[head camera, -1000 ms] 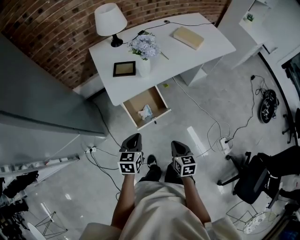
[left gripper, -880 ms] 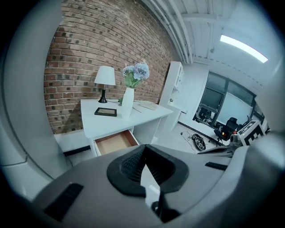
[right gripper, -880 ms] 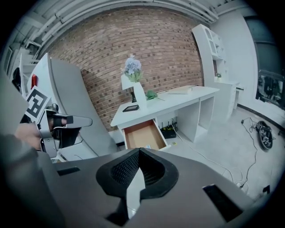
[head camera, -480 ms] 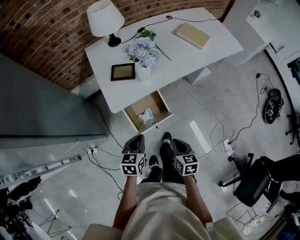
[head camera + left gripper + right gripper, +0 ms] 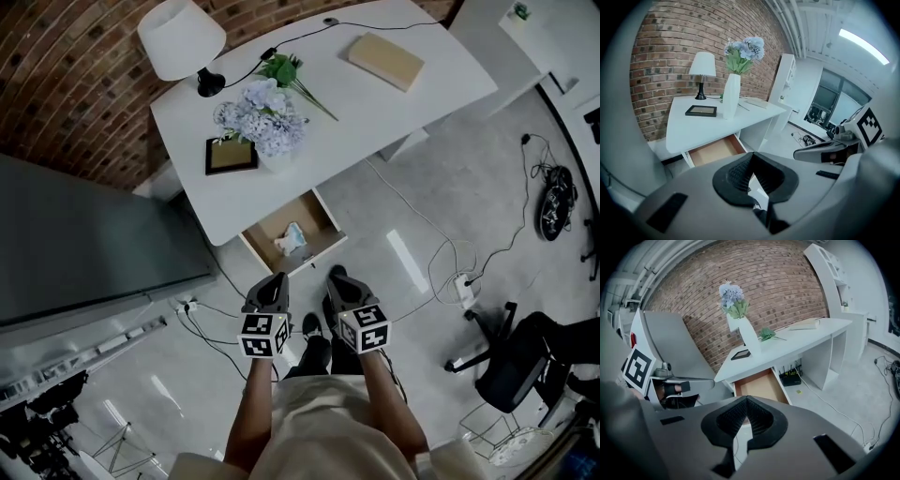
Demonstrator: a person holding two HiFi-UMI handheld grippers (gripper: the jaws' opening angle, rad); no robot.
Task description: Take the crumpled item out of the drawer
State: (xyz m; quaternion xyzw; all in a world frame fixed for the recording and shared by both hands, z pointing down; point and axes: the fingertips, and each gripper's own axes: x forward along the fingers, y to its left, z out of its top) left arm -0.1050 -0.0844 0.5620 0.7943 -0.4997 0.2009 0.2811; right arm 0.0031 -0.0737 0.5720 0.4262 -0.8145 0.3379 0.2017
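An open wooden drawer sticks out from under the white desk. A pale crumpled item lies inside it. My left gripper and right gripper hang side by side over the floor just in front of the drawer, both shut with nothing between their jaws. In the left gripper view the shut left gripper points at the drawer. The right gripper faces the drawer too. The crumpled item is hidden behind the jaws in both gripper views.
On the desk stand a lamp, a vase of blue flowers, a picture frame and a flat tan box. A grey panel rises at left. Cables and a power strip lie on the floor; an office chair is at right.
The person has stepped towards the desk, so the drawer now lies closer to both grippers. Both grippers stay shut and side by side.
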